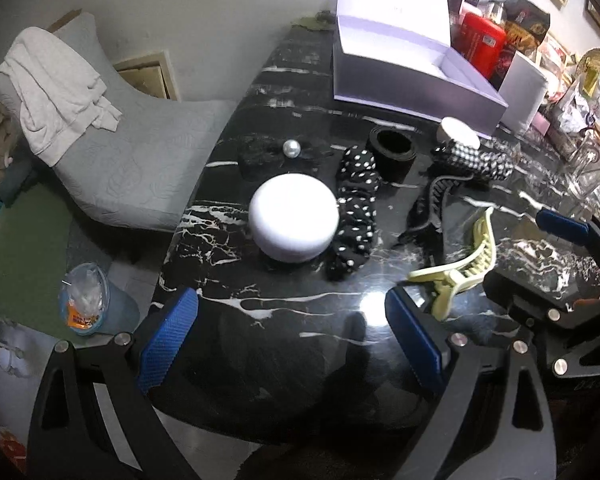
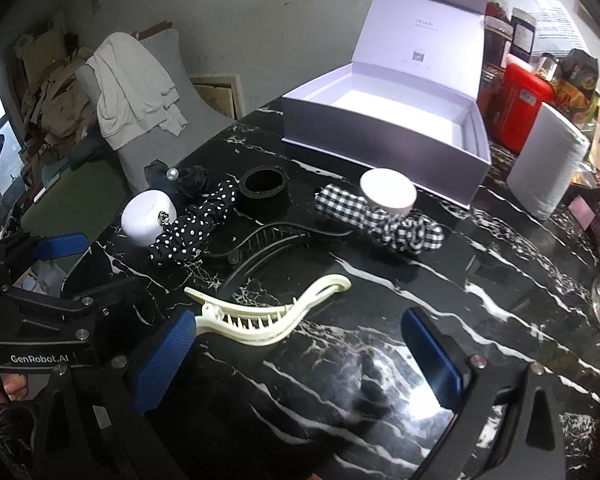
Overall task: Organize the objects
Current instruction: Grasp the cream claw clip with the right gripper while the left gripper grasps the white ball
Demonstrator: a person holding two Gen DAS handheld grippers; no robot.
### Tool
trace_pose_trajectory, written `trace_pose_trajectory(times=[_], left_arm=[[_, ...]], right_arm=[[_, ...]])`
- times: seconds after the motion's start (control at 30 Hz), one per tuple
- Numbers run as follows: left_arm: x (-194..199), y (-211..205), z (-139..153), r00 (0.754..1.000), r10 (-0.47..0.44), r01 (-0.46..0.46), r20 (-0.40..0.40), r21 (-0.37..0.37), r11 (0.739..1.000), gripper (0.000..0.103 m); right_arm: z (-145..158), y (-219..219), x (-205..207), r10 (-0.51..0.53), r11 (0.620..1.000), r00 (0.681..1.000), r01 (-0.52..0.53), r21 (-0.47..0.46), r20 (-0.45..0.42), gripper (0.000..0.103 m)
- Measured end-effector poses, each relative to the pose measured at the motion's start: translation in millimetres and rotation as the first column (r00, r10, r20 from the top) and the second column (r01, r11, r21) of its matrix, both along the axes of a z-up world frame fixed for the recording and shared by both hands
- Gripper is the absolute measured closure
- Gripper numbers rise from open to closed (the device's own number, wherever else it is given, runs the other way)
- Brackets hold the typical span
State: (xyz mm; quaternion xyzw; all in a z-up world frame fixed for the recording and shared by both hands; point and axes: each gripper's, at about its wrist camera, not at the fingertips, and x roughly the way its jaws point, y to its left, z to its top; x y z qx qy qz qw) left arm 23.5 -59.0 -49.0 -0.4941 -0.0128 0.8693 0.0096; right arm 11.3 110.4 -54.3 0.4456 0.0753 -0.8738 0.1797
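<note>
A cream hair claw clip (image 2: 268, 316) is laid on the black marble desk (image 2: 500, 280), its long axis running left to right, handles toward the left gripper (image 1: 292, 344). Both pairs of jaws are held wide apart and empty. "GenRobot.AI" is printed on the left gripper; the right gripper (image 2: 300, 356) sits just beside the clip.
</note>
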Motion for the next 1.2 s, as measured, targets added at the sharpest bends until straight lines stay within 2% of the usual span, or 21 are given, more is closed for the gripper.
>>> trace_pose_trajectory(times=[0.3,0.57,0.8,0.87,0.9,1.07,1.2], left_arm=[[-13.9,-15.6,0.1,1.0,0.025,-0.025,0.006,0.047,0.999,0.008],[-27.4,-20.5,10.5,0.998,0.043,-0.042,-0.041,0.026,0.999,0.008],[-40.6,-7.0,4.4,0.999,0.002,-0.001,-0.044,0.016,1.0,0.009],[-42.4,-1.7,3.3,0.998,-0.011,0.012,-0.06,0.01,1.0,0.014],[-42.3,0.0,3.5,0.997,-0.014,0.015,-0.076,0.008,1.0,0.02],[-41.7,8.1,-0.4,0.995,-0.026,0.025,-0.095,-0.021,0.999,0.021],[-38.8,7.5,1.4,0.994,-0.016,0.016,-0.11,-0.005,1.0,0.022]], right_arm=[[-10.8,-18.7,-21.0,0.026,0.999,0.998,-0.028,0.028,0.051,0.0],[-20.0,-22.7,-32.5,0.054,0.998,0.995,-0.057,0.029,0.086,0.0],[-20.3,-10.2,-26.5,0.05,0.997,0.994,-0.055,0.058,0.094,0.0],[-20.1,-3.8,-23.5,0.045,0.997,0.994,-0.051,0.06,0.099,0.0],[-19.7,-1.1,-22.0,0.042,0.997,0.994,-0.049,0.061,0.101,0.0],[-18.7,12.7,-12.5,0.029,0.997,0.996,-0.036,0.074,0.085,0.0],[-17.1,15.5,-6.0,0.041,0.995,0.997,-0.046,0.09,0.058,0.0]])
